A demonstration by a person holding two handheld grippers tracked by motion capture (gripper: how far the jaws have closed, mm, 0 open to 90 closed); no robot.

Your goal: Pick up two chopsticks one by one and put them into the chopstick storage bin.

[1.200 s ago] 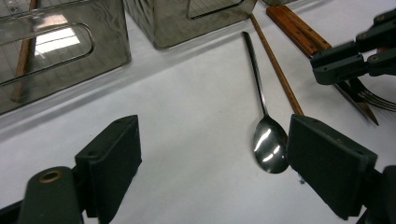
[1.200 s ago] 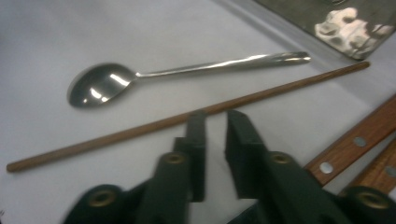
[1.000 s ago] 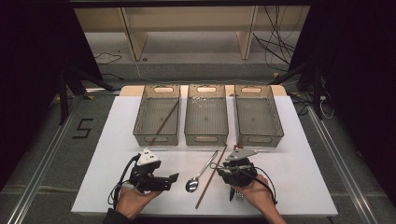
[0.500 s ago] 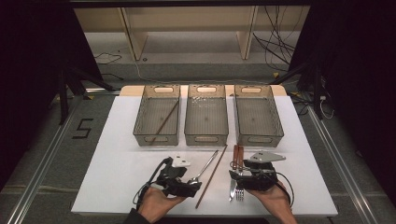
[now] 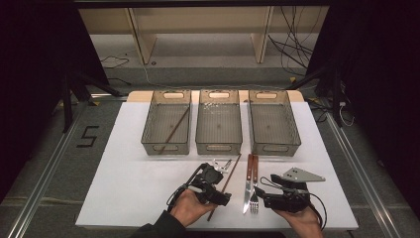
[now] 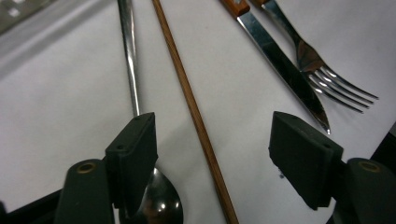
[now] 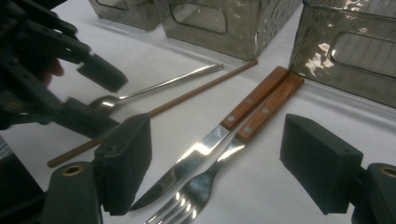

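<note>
- The left tongs (image 6: 212, 149) stand released; their jaws have just been closing in and straddle the wooden chopstick (image 6: 187, 93) without pressing it, placed for a pickup.
- The spoon (image 6: 133, 70) lies just beside the chopstick, its bowl under one jaw.
- The right tongs (image 7: 217, 163) have just been opening and grasp nothing; knife (image 7: 210, 140) and fork (image 7: 243, 135) lie between their jaws on the desk (image 5: 124, 188).
- Three bins stand beyond; the left bin (image 5: 153, 134) already holds a chopstick, probably this one's destination.
</note>
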